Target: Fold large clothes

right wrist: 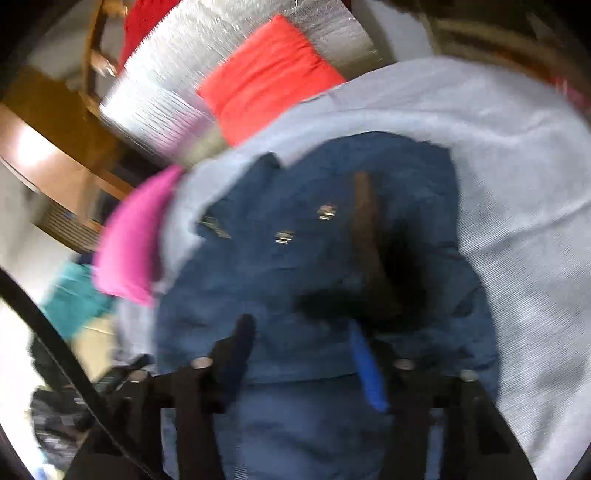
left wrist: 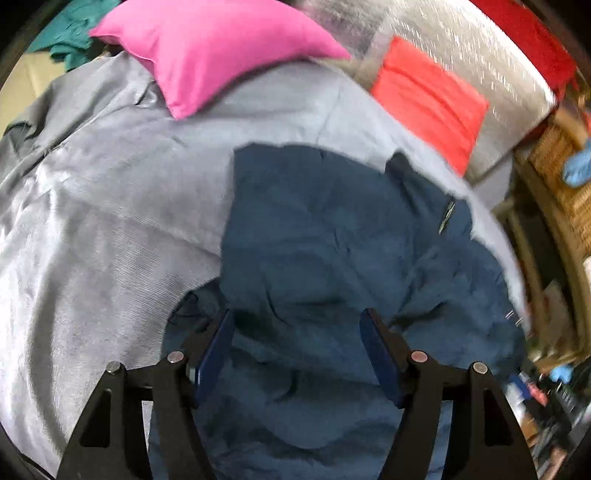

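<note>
A dark blue garment [left wrist: 332, 229] lies crumpled on a light grey bedspread [left wrist: 110, 206]. My left gripper [left wrist: 297, 321] is open just above its near part, with nothing between the blue pads. In the right wrist view the same blue garment [right wrist: 295, 258] shows metal snaps and a dark brown inner strip [right wrist: 365, 221]. My right gripper [right wrist: 301, 332] is open over the garment, holding nothing. This view is blurred by motion.
A pink pillow [left wrist: 214, 48] and a red-orange pillow [left wrist: 428, 99] lie at the far side of the grey bedspread [right wrist: 498, 166]. A silver padded headboard [left wrist: 472, 48] stands behind. A teal cloth [left wrist: 70, 33] lies far left. Wooden furniture [right wrist: 55, 122] stands beside the bed.
</note>
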`<act>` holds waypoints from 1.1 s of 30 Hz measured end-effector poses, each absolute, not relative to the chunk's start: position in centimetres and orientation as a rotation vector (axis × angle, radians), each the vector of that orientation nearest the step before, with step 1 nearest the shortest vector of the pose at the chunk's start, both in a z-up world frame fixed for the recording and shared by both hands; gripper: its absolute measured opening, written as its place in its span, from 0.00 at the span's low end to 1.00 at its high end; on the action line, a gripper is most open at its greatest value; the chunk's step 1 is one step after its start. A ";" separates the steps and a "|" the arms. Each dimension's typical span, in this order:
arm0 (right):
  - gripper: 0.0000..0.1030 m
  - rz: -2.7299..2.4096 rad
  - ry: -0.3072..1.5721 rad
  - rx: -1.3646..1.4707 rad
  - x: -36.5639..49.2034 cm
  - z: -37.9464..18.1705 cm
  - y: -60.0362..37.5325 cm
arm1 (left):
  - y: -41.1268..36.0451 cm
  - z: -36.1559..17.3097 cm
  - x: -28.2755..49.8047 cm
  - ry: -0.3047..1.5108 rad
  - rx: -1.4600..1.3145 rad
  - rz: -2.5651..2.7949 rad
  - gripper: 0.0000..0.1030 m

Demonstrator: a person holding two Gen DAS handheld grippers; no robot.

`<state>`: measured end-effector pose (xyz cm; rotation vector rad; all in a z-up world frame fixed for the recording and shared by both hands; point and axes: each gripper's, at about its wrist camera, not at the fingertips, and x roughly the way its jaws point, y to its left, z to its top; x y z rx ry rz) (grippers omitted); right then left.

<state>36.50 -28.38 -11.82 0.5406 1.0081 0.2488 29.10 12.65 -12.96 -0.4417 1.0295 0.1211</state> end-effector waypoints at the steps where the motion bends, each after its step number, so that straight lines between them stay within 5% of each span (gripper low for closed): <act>1: 0.26 0.208 1.021 0.528 37.0 -12.1 -28.6 | 12.2 -13.6 29.6 1.047 -0.406 0.152 0.67; 4: 0.06 0.173 1.025 0.572 37.4 -12.9 -30.2 | 11.8 -14.4 30.1 1.044 -0.375 0.182 0.53; 10: 0.08 0.290 0.987 0.636 35.2 -11.4 -31.5 | 12.5 -13.2 27.9 1.060 -0.590 0.026 0.50; 11: 0.26 0.286 0.979 0.635 34.8 -11.1 -31.5 | 12.4 -13.1 27.8 1.055 -0.615 0.007 0.57; 12: 0.62 0.288 0.976 0.648 34.6 -11.2 -31.6 | 12.2 -13.0 27.9 1.049 -0.619 -0.006 0.62; 13: 0.76 0.293 0.971 0.678 34.2 -11.5 -31.6 | 11.7 -13.2 28.2 1.053 -0.600 -0.009 0.68; 14: 0.78 0.298 0.964 0.716 34.0 -11.9 -31.6 | 11.3 -13.3 28.0 1.057 -0.598 -0.010 0.68; 17: 0.69 0.328 0.996 0.748 34.9 -12.7 -30.2 | 10.0 -14.1 28.3 1.072 -0.604 -0.049 0.68; 20: 0.47 0.356 1.038 0.823 35.8 -14.5 -29.9 | 9.6 -15.2 29.2 1.084 -0.631 -0.066 0.67; 24: 0.42 0.326 1.024 0.901 37.4 -15.8 -31.3 | 11.3 -16.7 30.9 1.071 -0.696 0.001 0.66; 29: 0.10 0.296 1.027 0.894 38.5 -16.3 -32.3 | 13.1 -17.4 32.1 1.079 -0.827 0.019 0.16; 33: 0.07 0.310 0.900 0.783 37.5 -11.3 -31.6 | 13.3 -12.7 31.9 0.919 -0.814 -0.059 0.10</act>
